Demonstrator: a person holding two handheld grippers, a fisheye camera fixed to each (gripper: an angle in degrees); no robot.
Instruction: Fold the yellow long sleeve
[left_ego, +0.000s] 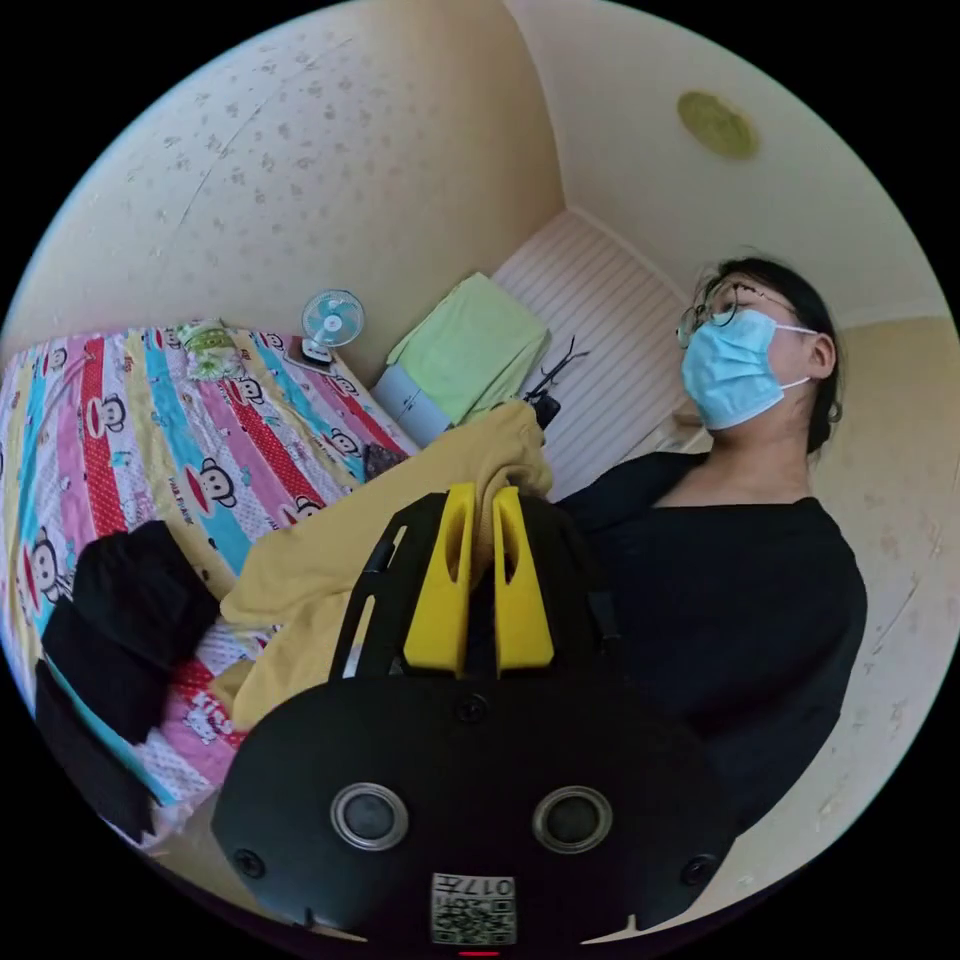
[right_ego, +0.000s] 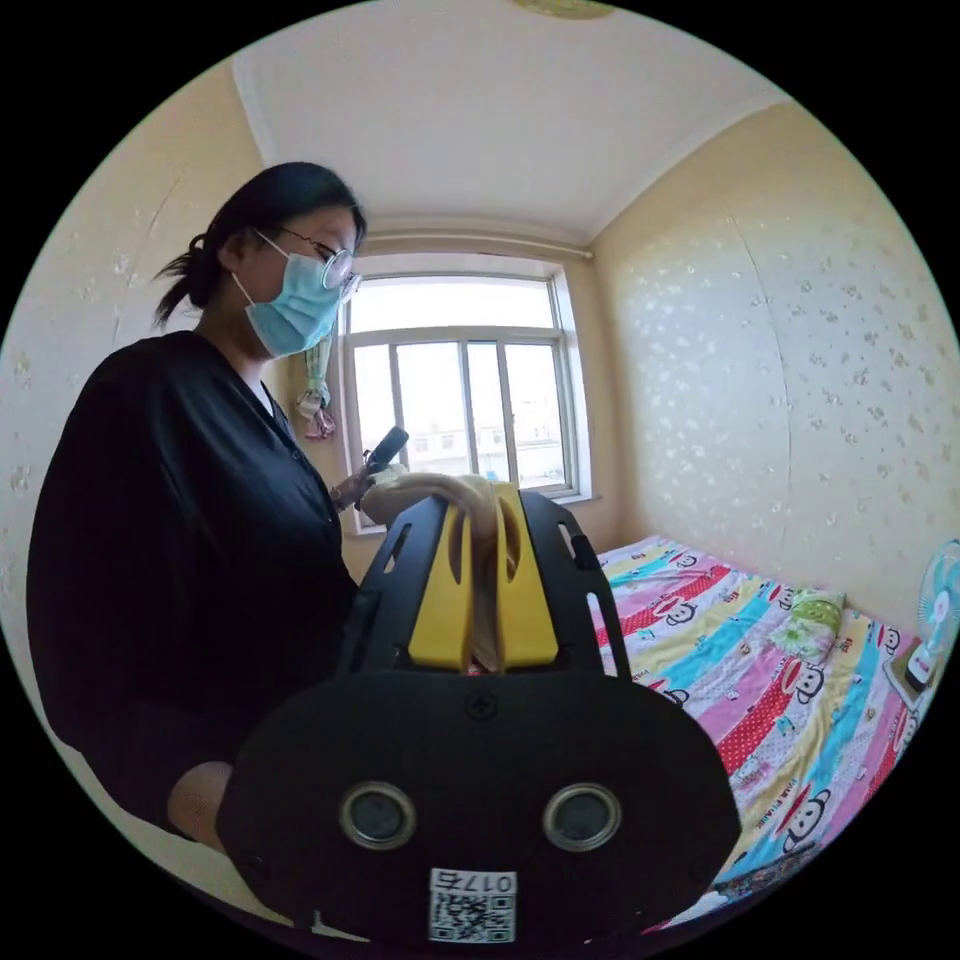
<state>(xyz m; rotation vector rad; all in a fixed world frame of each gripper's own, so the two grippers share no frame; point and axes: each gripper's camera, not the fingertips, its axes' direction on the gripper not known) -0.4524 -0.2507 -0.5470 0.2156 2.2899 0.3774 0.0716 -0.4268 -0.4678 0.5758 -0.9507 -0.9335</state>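
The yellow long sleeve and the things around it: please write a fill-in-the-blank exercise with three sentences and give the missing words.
1. The left gripper is shut on the ____ long-sleeve cloth garment.
2. A dark garment lies on the striped cartoon-print ____.
3. A small blue ____ stands at the far edge of the bed, by the wall.

Missing words: yellow; bedsheet; fan

The right gripper also pinches this garment.

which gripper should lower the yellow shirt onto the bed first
Left, probably. The left gripper is shut on the yellow shirt, whose cloth already trails down onto the bed. The right gripper grips a bunched part held high, away from the bed.
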